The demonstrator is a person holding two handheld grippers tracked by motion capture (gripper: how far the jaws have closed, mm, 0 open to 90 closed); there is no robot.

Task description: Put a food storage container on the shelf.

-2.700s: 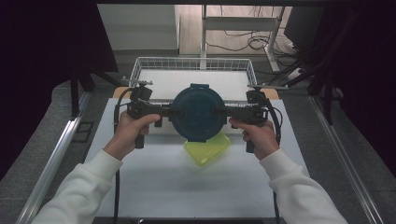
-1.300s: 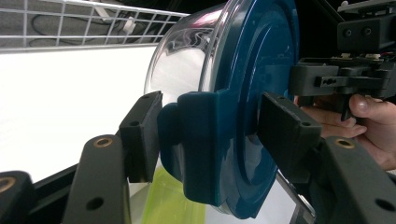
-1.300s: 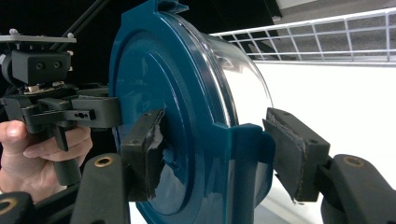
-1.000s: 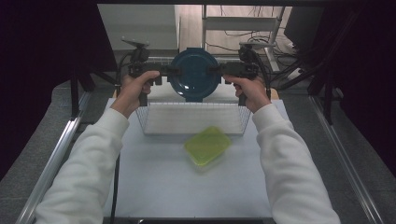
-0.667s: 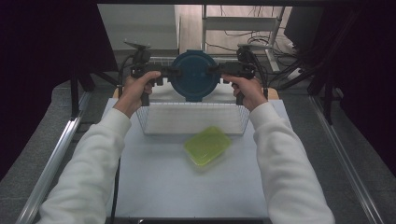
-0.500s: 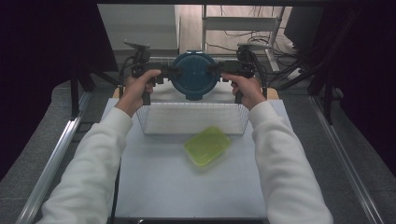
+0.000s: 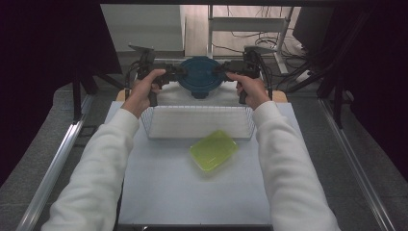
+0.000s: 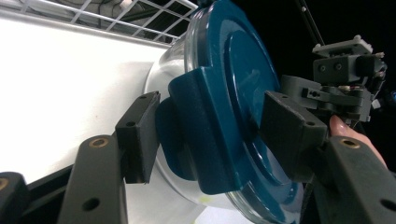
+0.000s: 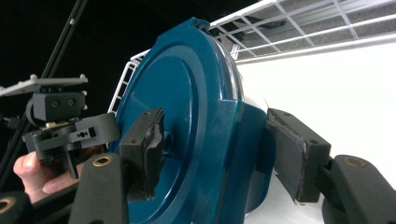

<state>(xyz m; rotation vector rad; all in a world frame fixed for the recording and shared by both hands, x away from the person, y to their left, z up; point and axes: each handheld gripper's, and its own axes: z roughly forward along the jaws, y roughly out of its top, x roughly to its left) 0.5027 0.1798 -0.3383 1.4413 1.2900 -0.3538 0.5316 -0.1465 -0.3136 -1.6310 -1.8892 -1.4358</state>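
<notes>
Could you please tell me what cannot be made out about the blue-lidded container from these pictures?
- Contents of the container: every view, blue lid covers them.
- Container's underside over the wire basket: high view, lid hides it.
- Lid's lower edge: left gripper view, cut off by the frame.

Grey carpet floor (image 7: 57, 130), black curtains (image 7: 48, 43) on both sides, pale wooden floor (image 7: 250, 29) beyond with trailing cables (image 7: 240, 36)

dark teal lid (image 7: 200, 77) on clear glass container, lime-green box (image 7: 213, 150), white wire basket (image 7: 198, 122), black grippers
</notes>
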